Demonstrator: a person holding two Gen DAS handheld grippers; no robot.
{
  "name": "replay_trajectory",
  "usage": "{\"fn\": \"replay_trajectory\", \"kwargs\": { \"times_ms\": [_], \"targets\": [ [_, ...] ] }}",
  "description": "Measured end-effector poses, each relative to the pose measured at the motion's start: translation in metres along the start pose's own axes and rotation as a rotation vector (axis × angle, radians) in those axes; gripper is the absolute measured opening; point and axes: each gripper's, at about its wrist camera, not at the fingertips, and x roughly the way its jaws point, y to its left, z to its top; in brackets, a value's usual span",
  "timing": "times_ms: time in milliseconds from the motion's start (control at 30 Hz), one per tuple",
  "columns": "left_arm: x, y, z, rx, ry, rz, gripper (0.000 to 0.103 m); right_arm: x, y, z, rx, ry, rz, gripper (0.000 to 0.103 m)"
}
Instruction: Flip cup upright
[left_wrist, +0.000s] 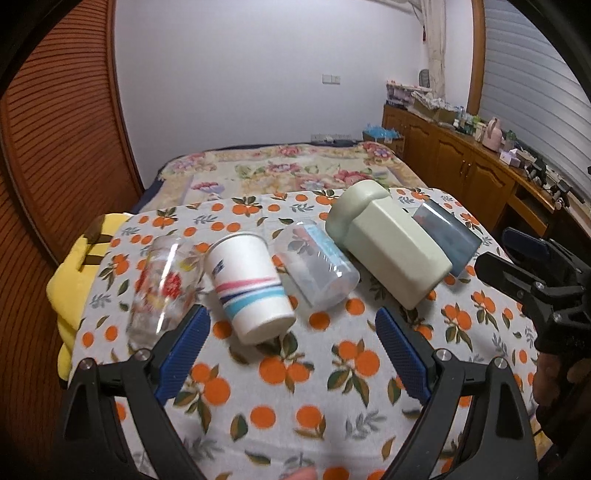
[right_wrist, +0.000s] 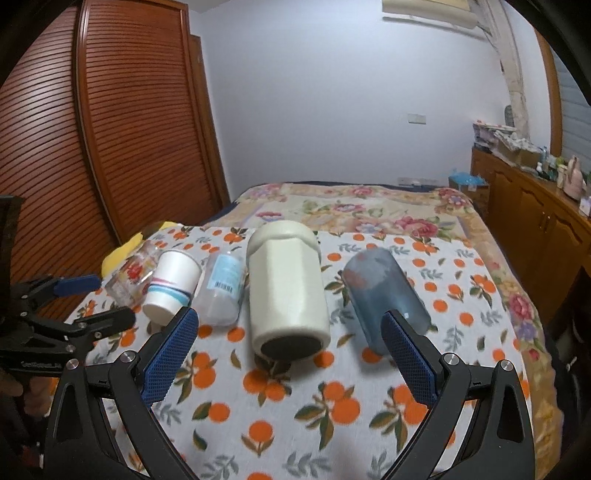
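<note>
Several cups lie on their sides in a row on an orange-print cloth. From the left: a clear glass with flowers, a white paper cup with stripes, a clear plastic cup, a pale green cup, and a dark blue translucent cup. My left gripper is open, just in front of the paper cup. My right gripper is open, in front of the green cup's base.
A yellow cloth lies at the table's left edge. A bed with a floral blanket is behind the table. A wooden louvred wardrobe stands on the left, a wooden sideboard on the right.
</note>
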Motion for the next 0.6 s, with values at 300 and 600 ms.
{"fn": "replay_trajectory", "kwargs": {
  "times_ms": [300,600],
  "targets": [
    [0.044,-0.007,0.038,0.020,0.113,-0.059,0.084,0.026,-0.013,0.022,-0.005,0.022,0.008,0.101],
    [0.082,-0.008,0.063,0.019,0.257,-0.075,0.068,0.042,-0.028,0.034,0.007,0.031,0.014,0.101]
  ]
}}
